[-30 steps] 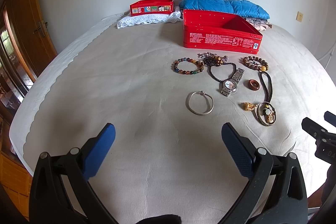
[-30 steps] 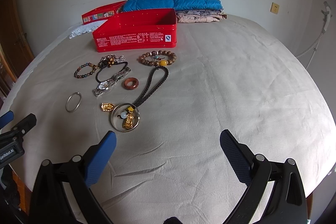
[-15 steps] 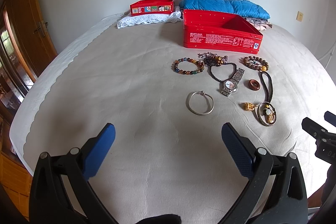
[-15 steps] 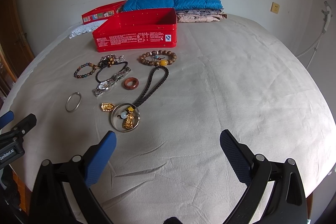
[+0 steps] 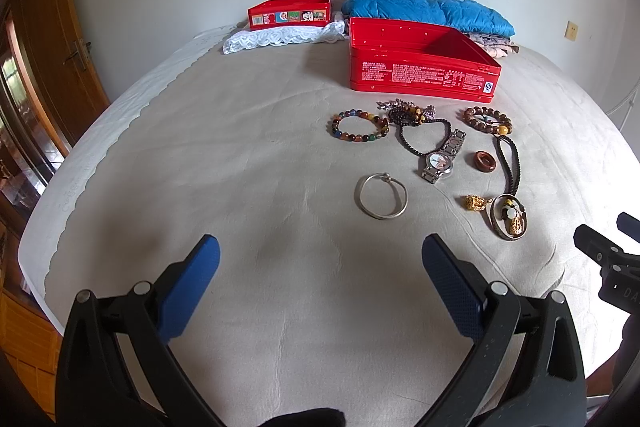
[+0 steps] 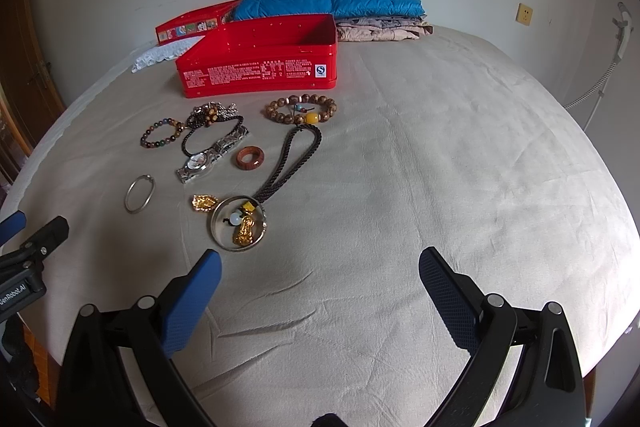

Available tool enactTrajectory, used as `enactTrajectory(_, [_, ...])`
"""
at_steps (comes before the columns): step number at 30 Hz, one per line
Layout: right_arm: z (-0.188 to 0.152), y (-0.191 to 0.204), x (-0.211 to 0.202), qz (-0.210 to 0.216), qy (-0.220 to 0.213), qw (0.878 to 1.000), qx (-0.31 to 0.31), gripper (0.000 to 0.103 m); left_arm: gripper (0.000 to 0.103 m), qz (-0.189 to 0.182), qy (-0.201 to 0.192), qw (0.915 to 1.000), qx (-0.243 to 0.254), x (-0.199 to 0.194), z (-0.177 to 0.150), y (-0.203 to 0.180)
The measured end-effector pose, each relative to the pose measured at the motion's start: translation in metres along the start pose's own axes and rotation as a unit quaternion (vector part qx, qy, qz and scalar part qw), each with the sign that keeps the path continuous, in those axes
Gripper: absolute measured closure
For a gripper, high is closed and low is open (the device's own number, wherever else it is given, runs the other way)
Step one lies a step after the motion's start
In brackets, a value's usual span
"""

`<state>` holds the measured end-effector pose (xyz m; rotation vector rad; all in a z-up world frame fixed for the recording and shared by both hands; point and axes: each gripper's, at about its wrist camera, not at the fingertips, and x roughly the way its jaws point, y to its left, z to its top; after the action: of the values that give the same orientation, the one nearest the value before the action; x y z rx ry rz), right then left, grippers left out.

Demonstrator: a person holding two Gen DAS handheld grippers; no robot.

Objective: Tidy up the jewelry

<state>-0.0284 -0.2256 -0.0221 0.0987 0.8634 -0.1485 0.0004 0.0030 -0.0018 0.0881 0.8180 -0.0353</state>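
Both grippers are spread wide and hold nothing. The silver bangle lies just ahead of the left gripper, nearer than the red box.

Left gripper and right gripper: black frames, silver rivets, blue textured pads; white lettering at lower left.

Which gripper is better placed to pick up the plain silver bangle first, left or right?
Left, probably. The silver bangle lies just ahead of the open left gripper; for the right gripper it sits far to the side.
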Motion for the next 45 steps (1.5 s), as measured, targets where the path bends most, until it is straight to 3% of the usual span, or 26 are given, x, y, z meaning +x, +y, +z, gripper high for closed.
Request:
enactTrajectory(26, [0.001,0.001,0.002,-0.001,0.002,1.0,-0.002,0.004,0.003,0.001,0.001,1.0,0.001,0.0,0.0,0.0])
enactTrajectory(39, [0.008,0.004,0.007,0.03,0.013,0.999,-0.023,0.004,0.003,-0.001,0.005,1.0,0.001,0.01,0.0,0.006])
enactTrajectory(45, [0.016,0.0,0.022,0.056,0.041,0.997,-0.025,0.004,0.003,-0.043,0.035,0.9984,-0.01,0.021,0.008,0.012])
